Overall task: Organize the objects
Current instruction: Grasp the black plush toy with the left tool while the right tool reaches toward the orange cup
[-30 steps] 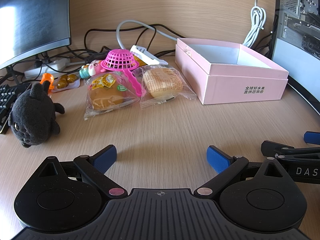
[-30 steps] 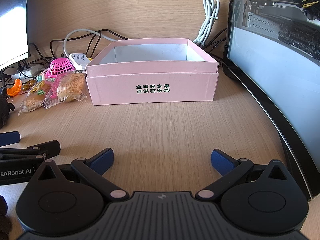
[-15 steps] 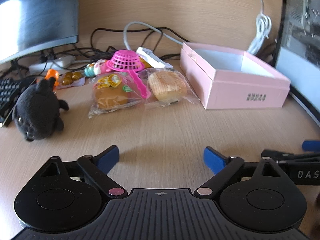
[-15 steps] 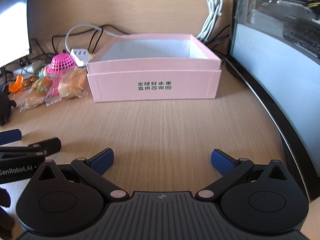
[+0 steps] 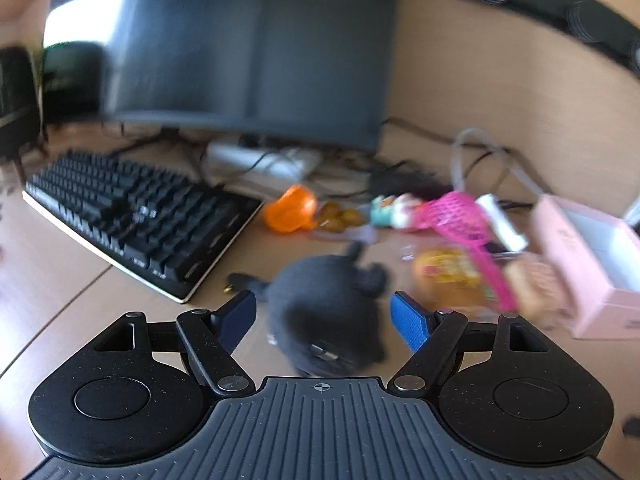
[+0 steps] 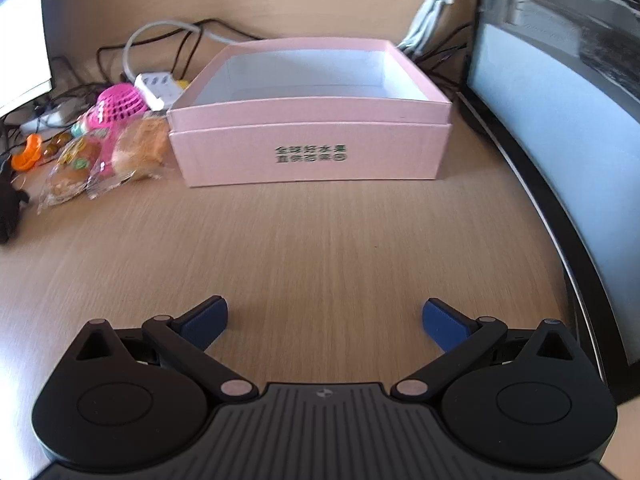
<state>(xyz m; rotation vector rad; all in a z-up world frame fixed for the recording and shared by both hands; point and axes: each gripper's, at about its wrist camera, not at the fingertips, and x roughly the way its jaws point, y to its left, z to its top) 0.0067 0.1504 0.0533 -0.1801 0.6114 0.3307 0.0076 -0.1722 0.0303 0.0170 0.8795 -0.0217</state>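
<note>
A black plush toy (image 5: 328, 312) lies on the wooden desk between the blue pads of my left gripper (image 5: 326, 318). The jaws are closing around it, with a gap still showing on each side. Beyond it lie two wrapped buns (image 5: 452, 280), a pink toy basket (image 5: 460, 216), a small colourful toy (image 5: 394, 210) and an orange piece (image 5: 290, 210). The open pink box (image 6: 308, 144) stands empty ahead of my right gripper (image 6: 324, 320), which is open over bare desk. The buns (image 6: 136, 152) and the basket (image 6: 118, 106) lie left of the box.
A black keyboard (image 5: 132, 216) lies at the left under a dark monitor (image 5: 240, 48). Cables and a white power strip (image 6: 156, 86) run along the back wall. A curved monitor (image 6: 560, 128) borders the desk at the right.
My left gripper swung left and forward onto the plush toy, which now sits between its narrowing jaws. The right gripper's view tilted down slightly, and the left gripper no longer shows in it.
</note>
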